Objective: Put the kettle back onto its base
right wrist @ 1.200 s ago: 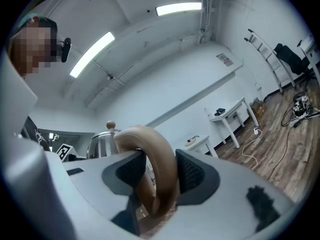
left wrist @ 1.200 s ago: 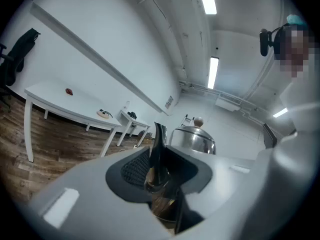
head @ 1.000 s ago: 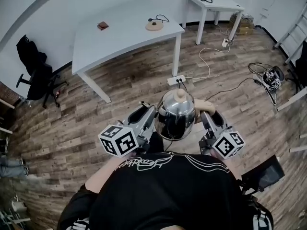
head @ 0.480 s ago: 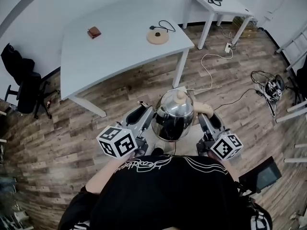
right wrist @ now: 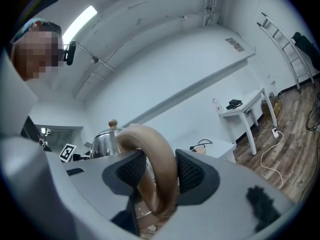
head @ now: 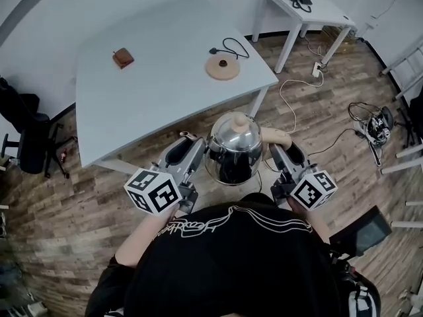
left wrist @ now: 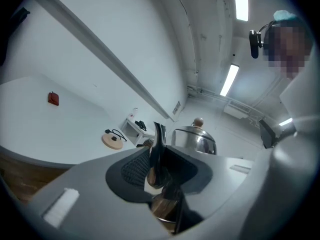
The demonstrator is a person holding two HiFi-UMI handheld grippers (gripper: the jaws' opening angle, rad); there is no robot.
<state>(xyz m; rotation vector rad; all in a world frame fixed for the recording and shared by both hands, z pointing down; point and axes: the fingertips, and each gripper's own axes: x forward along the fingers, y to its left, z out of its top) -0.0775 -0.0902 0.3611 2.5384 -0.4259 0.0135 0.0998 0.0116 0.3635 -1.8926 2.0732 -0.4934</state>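
Observation:
A shiny steel kettle [head: 234, 147] with a wooden lid knob hangs in the air in front of the person, just short of the white table [head: 152, 104]. My left gripper [head: 200, 153] is shut on its thin metal spout [left wrist: 158, 149]. My right gripper [head: 278, 152] is shut on the curved beige handle [right wrist: 156, 164], whose pads press it from both sides. The round tan base [head: 223, 67], with its black cord, lies on the table's far right part, also in the left gripper view as the base [left wrist: 113, 140] and in the right gripper view as the base [right wrist: 201, 149].
A small red-brown object [head: 121, 58] lies on the table's left part. A second white table [head: 310, 8] carries a black device. Cables and a power strip [head: 316, 66] lie on the wood floor at right. An office chair [head: 26, 137] stands at left.
Both grippers have carried the kettle toward the table; the table edge and the base now lie much closer. The grips on spout and handle are unchanged.

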